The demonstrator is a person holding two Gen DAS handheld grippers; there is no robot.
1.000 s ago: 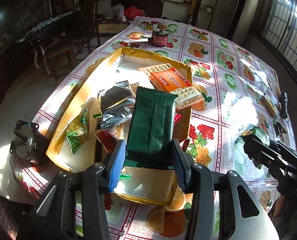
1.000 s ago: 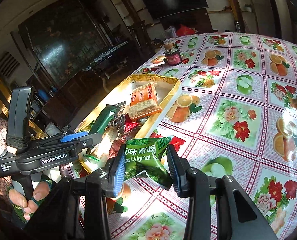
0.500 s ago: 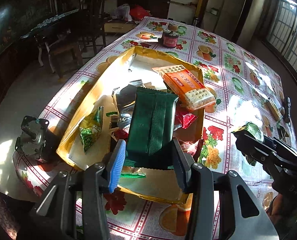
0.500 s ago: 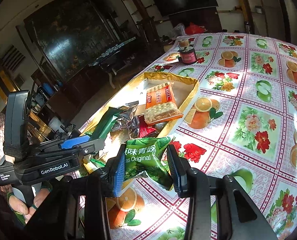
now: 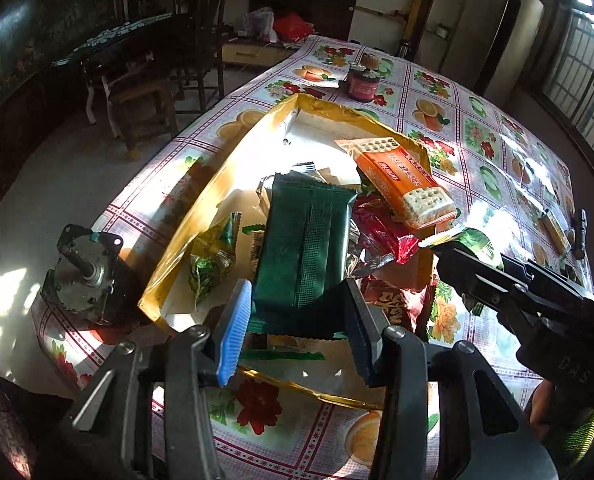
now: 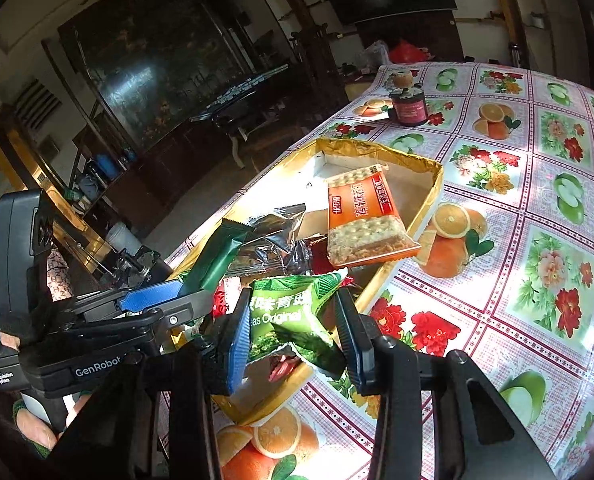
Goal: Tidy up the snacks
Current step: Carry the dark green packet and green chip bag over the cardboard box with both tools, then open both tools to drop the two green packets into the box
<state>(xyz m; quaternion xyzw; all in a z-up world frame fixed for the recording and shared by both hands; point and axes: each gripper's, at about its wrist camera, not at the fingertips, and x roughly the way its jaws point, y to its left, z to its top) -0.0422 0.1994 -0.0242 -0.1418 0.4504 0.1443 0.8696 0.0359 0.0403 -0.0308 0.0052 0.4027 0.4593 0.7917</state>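
Most snacks already lie heaped in the gold box (image 5: 201,216) near the table's left edge, while the left gripper (image 5: 297,320) clamps a dark green packet (image 5: 305,240) over it and the right gripper (image 6: 293,336) pinches a green pea bag (image 6: 285,316) above its near-right rim, both unreleased.

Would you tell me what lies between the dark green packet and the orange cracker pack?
In the left wrist view, a red wrapper lies between the dark green packet and the cracker pack.
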